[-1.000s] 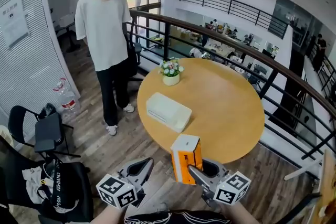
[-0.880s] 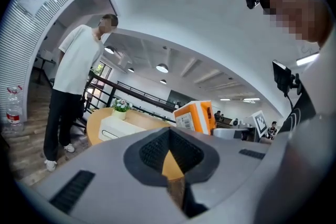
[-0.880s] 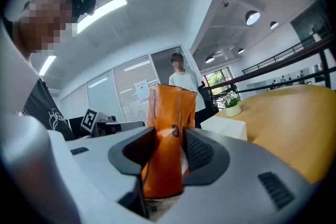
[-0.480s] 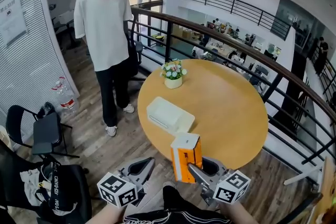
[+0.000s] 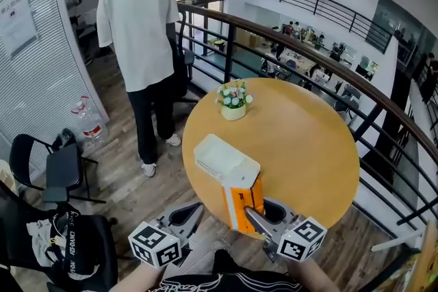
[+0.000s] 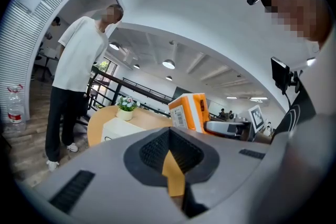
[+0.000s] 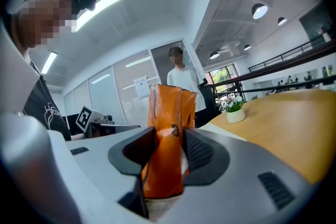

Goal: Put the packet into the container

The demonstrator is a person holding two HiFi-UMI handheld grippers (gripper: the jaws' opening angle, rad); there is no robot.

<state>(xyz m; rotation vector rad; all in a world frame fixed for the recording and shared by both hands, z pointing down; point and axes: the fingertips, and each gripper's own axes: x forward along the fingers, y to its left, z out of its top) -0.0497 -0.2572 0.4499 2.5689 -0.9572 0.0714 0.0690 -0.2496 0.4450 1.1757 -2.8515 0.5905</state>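
My right gripper point(image 5: 250, 216) is shut on an orange packet with a white top point(image 5: 241, 197), held upright over the near edge of the round wooden table point(image 5: 308, 147). In the right gripper view the packet point(image 7: 167, 113) stands between the dark pads of the right gripper point(image 7: 170, 136). A white lidded container point(image 5: 222, 159) lies on the table just beyond the packet, slightly to its left. My left gripper point(image 5: 191, 209) hangs short of the table edge, left of the packet, shut and holding nothing. From the left gripper point(image 6: 169, 150) I see the packet point(image 6: 190, 112) and the container point(image 6: 118, 128).
A small pot of flowers point(image 5: 233, 104) stands at the table's far side. A person in a white shirt point(image 5: 137, 31) stands to the left of the table. A black railing point(image 5: 308, 51) curves behind it. A black chair point(image 5: 61, 171) and a dark bag point(image 5: 75, 243) sit at lower left.
Both grippers and the packet have moved toward the table. The packet, which was short of the table edge, now overlaps it right by the container.
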